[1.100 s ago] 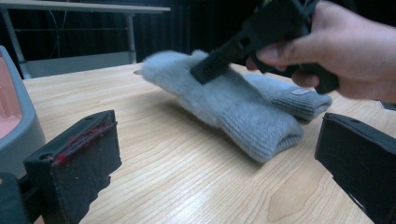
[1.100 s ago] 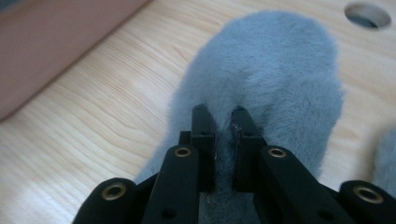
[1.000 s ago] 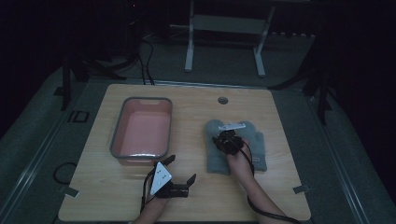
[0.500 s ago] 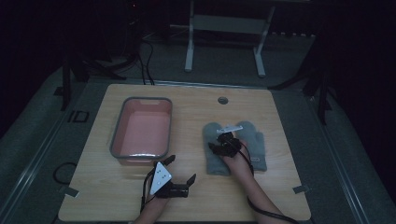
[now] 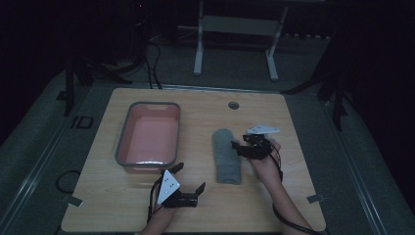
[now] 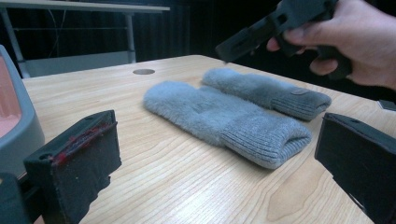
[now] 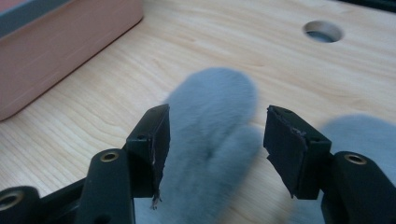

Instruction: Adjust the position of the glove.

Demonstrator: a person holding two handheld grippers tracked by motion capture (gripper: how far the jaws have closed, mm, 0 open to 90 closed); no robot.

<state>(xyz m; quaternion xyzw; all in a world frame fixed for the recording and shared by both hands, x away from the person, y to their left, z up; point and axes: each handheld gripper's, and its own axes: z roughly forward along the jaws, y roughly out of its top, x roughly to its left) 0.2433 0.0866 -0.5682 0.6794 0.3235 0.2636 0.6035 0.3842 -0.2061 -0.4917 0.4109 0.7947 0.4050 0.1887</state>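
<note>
Two grey fuzzy mittens lie side by side on the wooden table (image 5: 293, 205). The nearer mitten (image 6: 224, 116) (image 5: 227, 156) (image 7: 210, 140) lies at the table's middle. The second mitten (image 6: 266, 91) (image 7: 355, 135) lies just beyond it, under the right hand in the high view. My right gripper (image 5: 238, 147) (image 7: 215, 126) (image 6: 233, 44) hovers over them. Its jaws have just been opening; they stand apart above the fuzz and press on nothing. My left gripper (image 5: 191, 177) (image 6: 217, 158) rests open near the front edge, pointing at the mittens with nothing between its pads.
A pink tub with a grey rim (image 5: 147, 161) (image 7: 70, 42) (image 6: 18, 116) stands left of the mittens. A round cable hole (image 5: 233, 105) (image 7: 322, 30) (image 6: 143, 71) sits near the table's far edge. A metal stand (image 5: 235, 29) is behind the table.
The right gripper's jaws, shut low on the mittens before, have opened, and the gripper has lifted and shifted right. The left mitten now lies uncovered. The left gripper has stayed put.
</note>
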